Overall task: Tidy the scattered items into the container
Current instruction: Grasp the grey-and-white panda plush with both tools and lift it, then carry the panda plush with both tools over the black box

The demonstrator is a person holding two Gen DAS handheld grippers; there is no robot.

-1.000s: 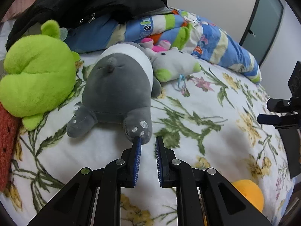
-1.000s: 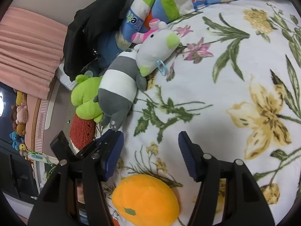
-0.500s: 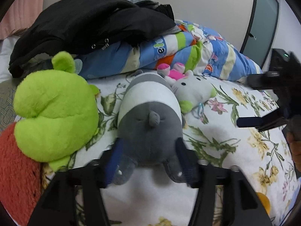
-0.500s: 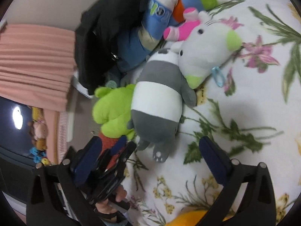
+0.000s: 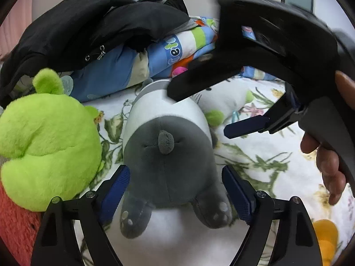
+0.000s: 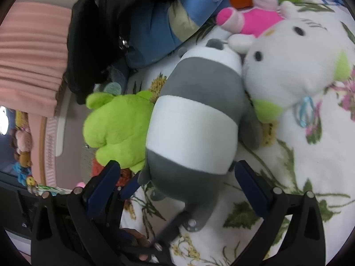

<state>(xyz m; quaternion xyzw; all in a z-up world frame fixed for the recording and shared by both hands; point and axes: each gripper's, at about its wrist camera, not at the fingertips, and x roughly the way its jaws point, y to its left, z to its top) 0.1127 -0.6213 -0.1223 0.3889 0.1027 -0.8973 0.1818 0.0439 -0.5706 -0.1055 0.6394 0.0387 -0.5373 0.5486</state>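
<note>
L gripper [image 5: 175, 188] was opening, panda [image 5: 168, 155] rump between pads, not yet pinched. R gripper [image 6: 177, 181] was spread wide over its midsection. Best: squeeze both evenly, lift level, clear of frog [image 5: 44, 146] beyond-left. Container unseen.

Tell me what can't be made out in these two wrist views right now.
- Container: in neither view.
- White plush: left wrist view, mostly hidden behind the blurred right gripper.
- Grey and white plush: its face is turned away in both views.
- Orange plush: left wrist view, cut off by the edge.
- Left gripper: right wrist view, largely hidden behind the right gripper's frame; its jaws are opening.
</note>
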